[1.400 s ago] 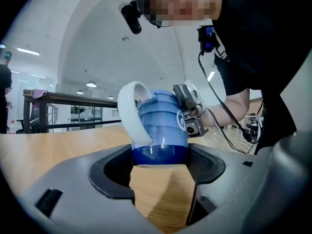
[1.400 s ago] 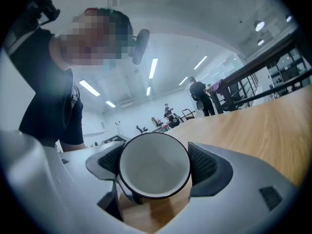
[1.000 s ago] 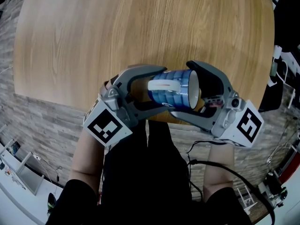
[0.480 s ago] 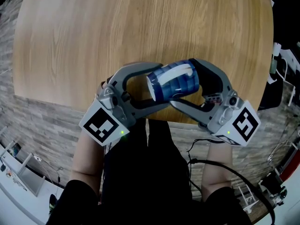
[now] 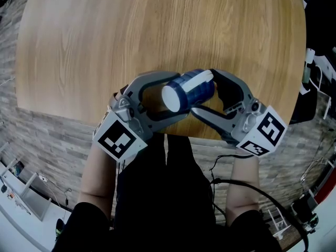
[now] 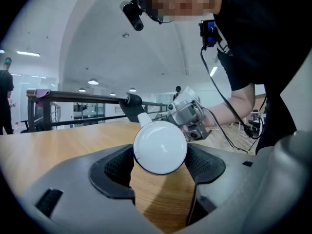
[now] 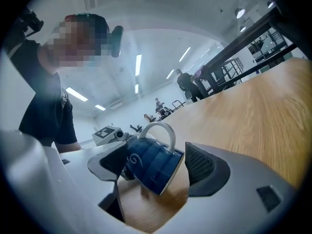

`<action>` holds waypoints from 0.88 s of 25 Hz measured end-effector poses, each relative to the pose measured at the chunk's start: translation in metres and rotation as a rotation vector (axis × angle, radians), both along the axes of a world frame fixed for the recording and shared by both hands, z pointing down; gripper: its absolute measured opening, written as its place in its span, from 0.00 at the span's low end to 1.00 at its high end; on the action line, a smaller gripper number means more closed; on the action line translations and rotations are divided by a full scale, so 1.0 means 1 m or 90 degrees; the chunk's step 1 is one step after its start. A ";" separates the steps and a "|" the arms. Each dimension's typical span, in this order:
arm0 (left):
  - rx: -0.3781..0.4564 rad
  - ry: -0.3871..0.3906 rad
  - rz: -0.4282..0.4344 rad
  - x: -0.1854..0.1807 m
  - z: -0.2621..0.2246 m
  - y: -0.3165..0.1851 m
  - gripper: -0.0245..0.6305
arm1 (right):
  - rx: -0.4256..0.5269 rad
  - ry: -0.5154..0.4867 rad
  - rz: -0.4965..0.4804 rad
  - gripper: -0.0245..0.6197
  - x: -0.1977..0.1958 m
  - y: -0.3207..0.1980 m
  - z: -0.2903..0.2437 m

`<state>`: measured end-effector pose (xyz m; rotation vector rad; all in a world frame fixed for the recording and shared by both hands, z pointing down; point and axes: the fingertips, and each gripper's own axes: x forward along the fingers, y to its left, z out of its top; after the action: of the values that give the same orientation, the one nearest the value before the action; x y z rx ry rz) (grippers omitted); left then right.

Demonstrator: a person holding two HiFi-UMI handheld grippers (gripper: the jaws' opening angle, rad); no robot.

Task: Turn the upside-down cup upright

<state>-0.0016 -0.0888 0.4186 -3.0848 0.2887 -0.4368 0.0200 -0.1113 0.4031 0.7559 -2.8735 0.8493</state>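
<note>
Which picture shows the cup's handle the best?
The right gripper view: the white handle arches whole above the blue cup. The head view shows it as a white strip along the cup's upper side. The left gripper view shows mostly the cup's white bottom, with just a stub of handle.

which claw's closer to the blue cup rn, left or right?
Left. The left claw has both jaws pressed on the white base end of the blue cup. The right claw straddles the rim end, with a gap showing at one jaw.
</note>
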 end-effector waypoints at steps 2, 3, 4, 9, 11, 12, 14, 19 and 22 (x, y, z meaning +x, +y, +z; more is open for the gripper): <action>-0.014 -0.015 -0.007 -0.003 0.007 0.000 0.55 | -0.007 0.005 0.008 0.64 -0.001 0.000 0.006; -0.019 -0.023 -0.011 -0.003 0.011 -0.001 0.55 | -0.011 0.005 0.010 0.64 0.000 -0.001 0.009; -0.021 -0.030 -0.013 0.000 0.014 -0.001 0.55 | -0.014 0.007 0.012 0.64 0.003 -0.001 0.012; -0.034 -0.054 -0.017 0.016 0.026 -0.003 0.55 | -0.028 0.014 0.020 0.62 0.024 -0.004 0.024; -0.030 -0.054 -0.016 0.016 0.024 -0.004 0.55 | -0.025 0.004 0.019 0.58 0.023 -0.002 0.020; -0.027 -0.054 -0.016 0.015 0.022 -0.004 0.55 | -0.024 0.001 0.018 0.52 0.022 0.000 0.018; -0.020 -0.057 -0.014 0.012 0.020 -0.003 0.55 | -0.023 0.001 0.018 0.49 0.019 0.002 0.017; -0.025 -0.081 -0.012 0.010 0.022 -0.004 0.55 | -0.019 0.008 0.028 0.46 0.020 0.002 0.016; -0.011 -0.098 0.001 0.007 0.021 -0.002 0.55 | -0.021 0.012 0.036 0.46 0.018 0.004 0.015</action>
<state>0.0058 -0.0913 0.4393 -3.0445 0.2803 -0.6745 0.0379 -0.1071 0.4184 0.8400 -2.8273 0.8891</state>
